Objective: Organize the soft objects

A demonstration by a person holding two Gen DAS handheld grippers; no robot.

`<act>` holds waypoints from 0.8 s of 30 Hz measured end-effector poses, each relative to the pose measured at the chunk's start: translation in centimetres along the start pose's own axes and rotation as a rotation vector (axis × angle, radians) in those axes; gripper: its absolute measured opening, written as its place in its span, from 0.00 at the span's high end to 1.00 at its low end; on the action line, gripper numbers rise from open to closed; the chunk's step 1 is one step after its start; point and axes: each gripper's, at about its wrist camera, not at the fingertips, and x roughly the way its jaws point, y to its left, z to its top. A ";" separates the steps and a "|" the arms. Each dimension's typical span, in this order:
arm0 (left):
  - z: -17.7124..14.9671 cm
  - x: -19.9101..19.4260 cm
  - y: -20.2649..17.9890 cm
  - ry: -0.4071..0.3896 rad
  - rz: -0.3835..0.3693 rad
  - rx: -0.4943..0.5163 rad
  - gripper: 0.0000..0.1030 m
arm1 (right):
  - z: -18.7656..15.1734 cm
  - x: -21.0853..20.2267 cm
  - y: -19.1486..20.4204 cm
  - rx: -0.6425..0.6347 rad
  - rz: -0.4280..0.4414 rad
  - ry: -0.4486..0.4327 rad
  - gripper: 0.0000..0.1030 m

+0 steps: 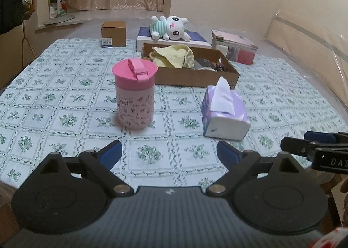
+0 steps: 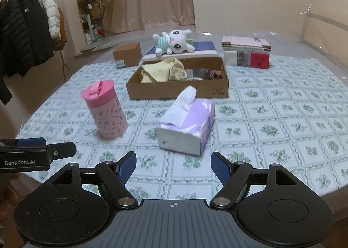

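Purple tissue pack (image 2: 186, 126) lies on worktop (image 2: 282, 117), white sheet poking up, just in front of cardboard box (image 2: 177, 92) and apart from it. Box already holds yellow towel (image 2: 163, 71) and dark items. Plush rabbit (image 2: 174, 42) rests on flat box behind. Pink cup (image 2: 104, 111) stands upright beside pack. Right hand-held gripper (image 2: 173, 165) jaws spread, empty, aimed at pack. Left hand-held gripper (image 1: 169, 153) likewise wide, empty. Judged step: approach to pack. Next: close in, straddle pack's sides, squeeze gently, lift toward box.
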 end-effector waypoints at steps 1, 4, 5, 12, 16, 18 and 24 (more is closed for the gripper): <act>0.0 0.0 -0.1 0.001 0.005 0.003 0.10 | -0.1 0.0 0.0 -0.001 -0.002 0.001 0.26; -0.3 0.0 -0.3 0.001 0.023 0.005 0.10 | -0.4 0.0 0.1 0.000 -0.008 0.001 0.26; -0.4 0.0 -0.4 0.002 0.029 0.007 0.10 | -0.5 0.0 0.1 0.000 -0.011 0.002 0.26; -0.7 0.0 -0.7 -0.006 0.025 0.025 0.10 | -0.3 -0.1 0.2 0.001 -0.011 -0.002 0.26; -0.7 -0.1 -0.6 -0.008 0.026 0.020 0.10 | -0.1 -0.1 0.6 -0.010 -0.006 -0.007 0.25; -0.7 -0.1 -0.6 -0.008 0.025 0.021 0.10 | 0.0 -0.1 0.7 -0.010 -0.006 -0.010 0.25; -0.7 -0.1 -0.5 -0.010 0.021 0.020 0.10 | 0.1 -0.1 0.9 -0.012 -0.006 -0.013 0.25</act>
